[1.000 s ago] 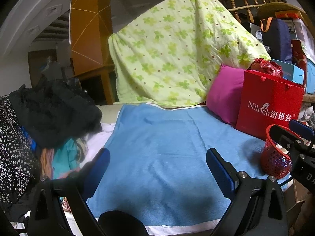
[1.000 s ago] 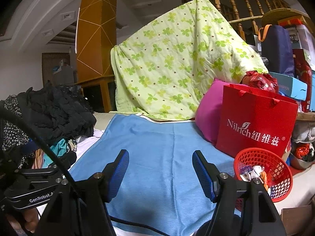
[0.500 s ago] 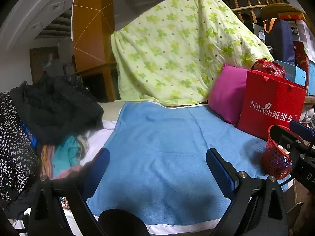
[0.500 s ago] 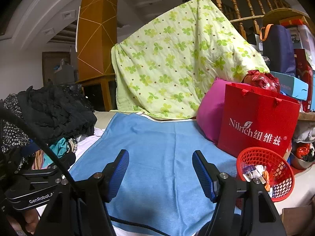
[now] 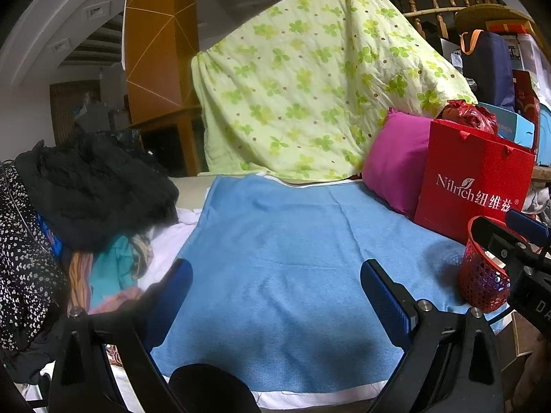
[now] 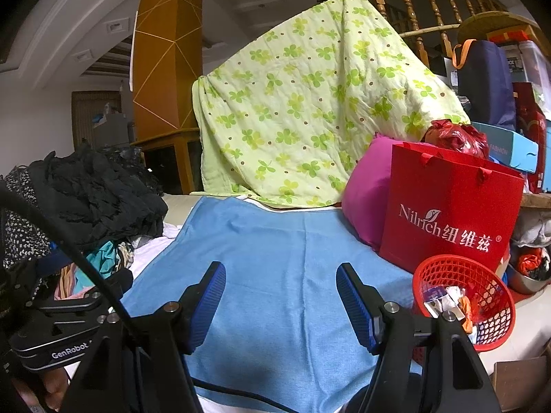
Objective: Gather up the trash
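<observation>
A red mesh basket (image 6: 465,304) stands at the right edge of the blue towel (image 6: 275,275), with crumpled wrappers and paper scraps (image 6: 446,299) inside it. In the left wrist view the same red mesh basket (image 5: 482,285) is partly hidden behind the other gripper's body. My left gripper (image 5: 275,285) hovers open over the blue towel (image 5: 292,258), nothing between its blue pads. My right gripper (image 6: 280,292) is likewise open and empty above the towel, the basket just to its right.
A red paper bag (image 6: 447,213) and a magenta pillow (image 6: 365,199) stand behind the basket. A green clover-print quilt (image 6: 310,110) drapes over the back. Dark clothes (image 5: 89,186) are heaped at the left. A cardboard box (image 6: 520,382) sits at the lower right.
</observation>
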### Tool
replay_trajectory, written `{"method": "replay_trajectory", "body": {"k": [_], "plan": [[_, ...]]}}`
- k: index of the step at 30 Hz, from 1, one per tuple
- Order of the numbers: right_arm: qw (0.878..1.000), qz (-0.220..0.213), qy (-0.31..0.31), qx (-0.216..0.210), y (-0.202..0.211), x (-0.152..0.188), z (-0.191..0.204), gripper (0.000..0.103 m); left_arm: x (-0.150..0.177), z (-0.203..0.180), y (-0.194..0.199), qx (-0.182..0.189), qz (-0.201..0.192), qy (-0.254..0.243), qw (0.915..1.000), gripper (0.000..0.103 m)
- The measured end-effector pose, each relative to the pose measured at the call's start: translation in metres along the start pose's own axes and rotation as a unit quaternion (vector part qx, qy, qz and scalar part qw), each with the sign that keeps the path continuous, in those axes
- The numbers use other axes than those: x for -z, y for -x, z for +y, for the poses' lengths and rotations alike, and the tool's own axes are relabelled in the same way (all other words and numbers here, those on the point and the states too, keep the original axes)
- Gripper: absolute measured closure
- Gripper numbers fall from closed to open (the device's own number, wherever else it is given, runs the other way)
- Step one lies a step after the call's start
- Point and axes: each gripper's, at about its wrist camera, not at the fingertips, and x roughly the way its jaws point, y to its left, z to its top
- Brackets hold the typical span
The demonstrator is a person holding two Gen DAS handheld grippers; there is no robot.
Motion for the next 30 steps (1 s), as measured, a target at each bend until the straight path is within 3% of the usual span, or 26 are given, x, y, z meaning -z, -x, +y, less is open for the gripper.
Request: {"method": "replay_trajectory", "body": {"k": [20, 25, 30], "plan": [[1.0, -0.005, -0.006, 0.009, -0.008, -0.006, -0.011, 0.033, -0.004, -0.005, -0.004, 0.005, -0.003, -0.005, 1.0, 0.005], [1.0, -0.005, 0.001, 0.017, -0.032, -0.015, -0.011, 0.033, -0.013, -0.005, -0.021, 0.01, -0.006, -0.004, 0.9999, 0.005], [0.999, -0.001, 0.004, 0.033, -0.082, -0.012, -0.015, 0.028, -0.017, -0.002, -0.065, 0.014, 0.001, 0.007, 0.9999, 0.005]]}}
